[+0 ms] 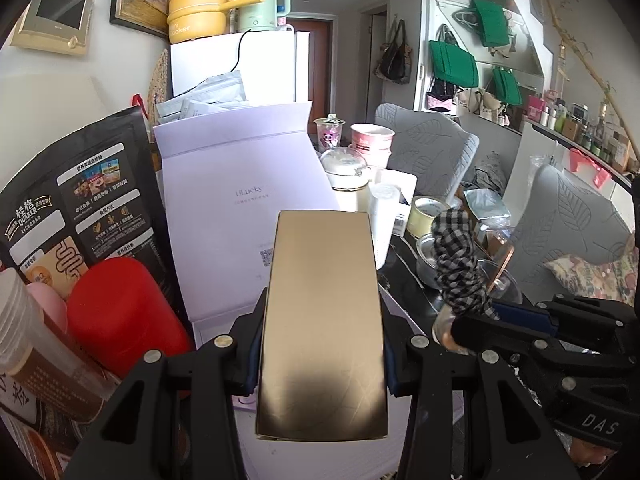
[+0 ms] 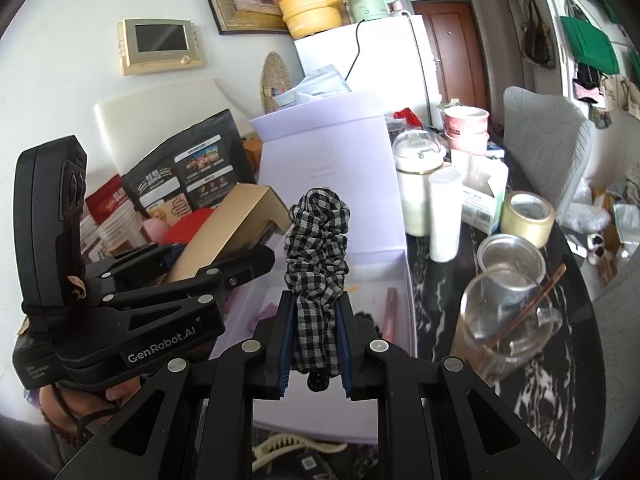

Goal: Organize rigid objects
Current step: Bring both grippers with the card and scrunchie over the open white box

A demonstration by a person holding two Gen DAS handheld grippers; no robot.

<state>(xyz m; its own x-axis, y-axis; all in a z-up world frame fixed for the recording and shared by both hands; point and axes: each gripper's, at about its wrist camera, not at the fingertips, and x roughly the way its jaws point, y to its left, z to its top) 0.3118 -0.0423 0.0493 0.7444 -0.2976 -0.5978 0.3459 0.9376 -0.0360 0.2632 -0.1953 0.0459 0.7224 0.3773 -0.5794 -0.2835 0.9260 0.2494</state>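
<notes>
We noted the left tongs [image 1: 322,344] clamped on a gold box [image 1: 323,320], held lengthwise over the open lavender gift box [image 2: 384,276]. The right tongs [image 2: 316,344] were clamped on a black-and-white checked scrunchie [image 2: 318,260], which stood upright above that same box. On the left tool's body we read "GenRobot.AI" [image 2: 161,340]; on the right tool, "DAS" [image 1: 600,424].

Beside the left tongs stood a red canister [image 1: 120,312], and behind it a black oats bag [image 1: 76,208] printed "QUAKER". The raised lavender lid [image 1: 248,184] carried faint "ULucky" lettering.

On the dark marble worktop [image 2: 560,376] sat a glass pitcher [image 2: 504,320], then a tape roll [image 2: 528,218]. Farthest, on the white fridge [image 1: 236,64], we read "ooker" on a yellow pot [image 1: 196,12].
</notes>
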